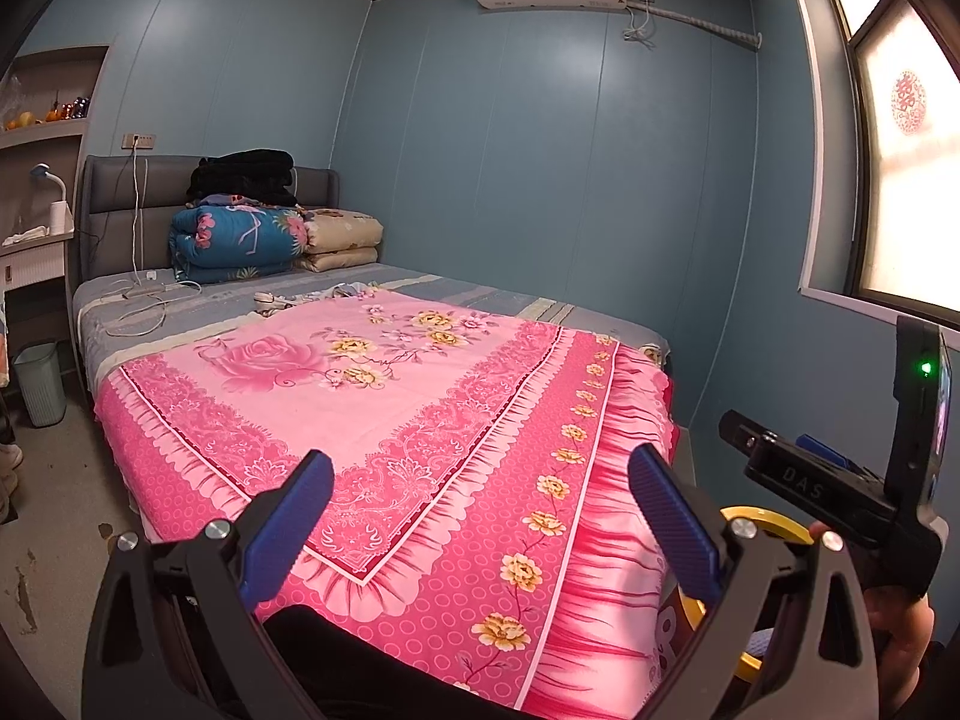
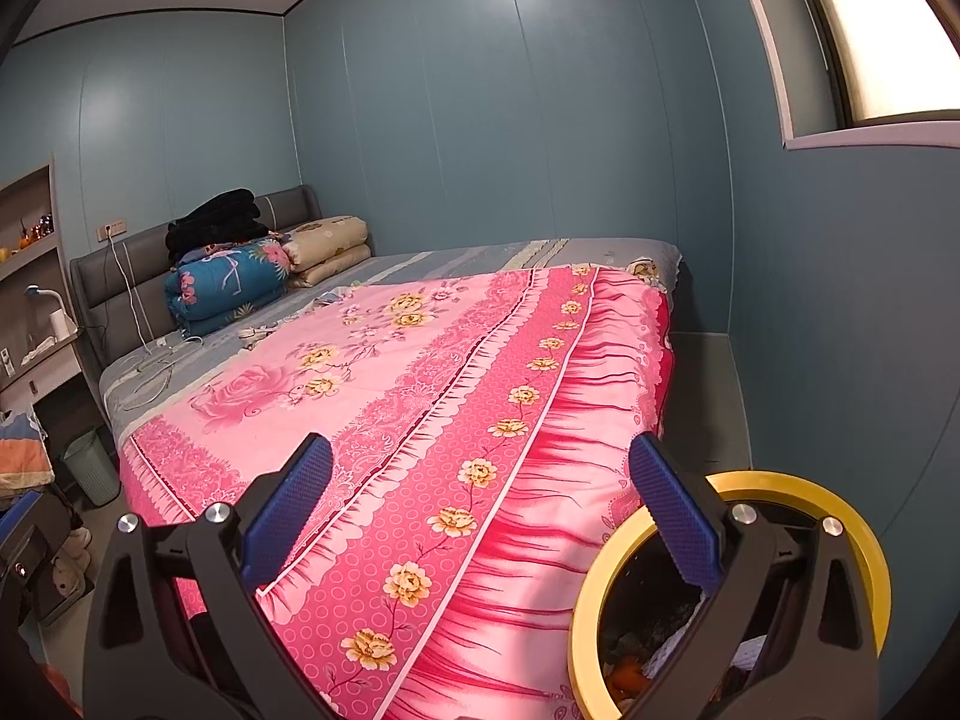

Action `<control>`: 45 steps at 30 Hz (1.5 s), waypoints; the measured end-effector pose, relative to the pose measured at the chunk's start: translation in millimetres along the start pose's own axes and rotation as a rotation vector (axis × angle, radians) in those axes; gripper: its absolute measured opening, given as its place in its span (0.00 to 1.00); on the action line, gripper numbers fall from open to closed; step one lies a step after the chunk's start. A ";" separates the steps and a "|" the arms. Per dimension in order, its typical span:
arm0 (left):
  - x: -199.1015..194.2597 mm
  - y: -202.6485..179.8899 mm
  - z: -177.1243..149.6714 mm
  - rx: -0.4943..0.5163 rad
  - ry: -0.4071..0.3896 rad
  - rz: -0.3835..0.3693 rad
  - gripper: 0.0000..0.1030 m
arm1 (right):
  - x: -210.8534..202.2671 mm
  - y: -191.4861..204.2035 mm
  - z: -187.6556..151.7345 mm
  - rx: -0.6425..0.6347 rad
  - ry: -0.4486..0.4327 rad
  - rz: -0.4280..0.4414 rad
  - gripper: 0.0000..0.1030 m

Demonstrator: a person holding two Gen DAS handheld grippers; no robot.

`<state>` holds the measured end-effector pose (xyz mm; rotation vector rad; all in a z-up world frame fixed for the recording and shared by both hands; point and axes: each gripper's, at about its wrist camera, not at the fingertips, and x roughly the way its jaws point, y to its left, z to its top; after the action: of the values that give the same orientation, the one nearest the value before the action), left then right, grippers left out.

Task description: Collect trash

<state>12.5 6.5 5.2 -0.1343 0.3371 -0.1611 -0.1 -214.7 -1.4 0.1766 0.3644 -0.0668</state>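
Observation:
A trash bin with a yellow rim (image 2: 606, 576) stands on the floor at the bed's near right corner, with scraps and orange peel inside; its rim also shows in the left wrist view (image 1: 774, 525). Small crumpled bits (image 1: 273, 300) lie mid-bed near the pink cover's far edge, also in the right wrist view (image 2: 255, 333). My left gripper (image 1: 480, 516) is open and empty above the foot of the bed. My right gripper (image 2: 480, 510) is open and empty, its right finger over the bin's rim; its body shows in the left wrist view (image 1: 840, 480).
A bed with a pink floral cover (image 1: 384, 396) fills the middle. Folded quilts (image 1: 240, 240) and white cables (image 1: 144, 300) lie near the headboard. A pale green waste basket (image 1: 39, 381) stands left of the bed beside a desk. Blue walls and a window (image 1: 906, 180) are on the right.

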 end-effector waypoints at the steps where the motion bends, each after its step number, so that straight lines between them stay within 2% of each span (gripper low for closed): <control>1: 0.2 -0.3 0.0 0.001 0.000 0.001 0.92 | -0.3 0.3 -0.5 0.001 0.001 0.000 0.92; 45: 5.9 -1.0 -4.5 0.008 0.029 -0.023 0.92 | -0.1 1.6 -6.8 0.030 0.027 -0.007 0.92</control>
<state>16.3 4.0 -0.7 -0.1275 0.3643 -0.1872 -2.4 -211.9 -7.3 0.2060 0.3913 -0.0769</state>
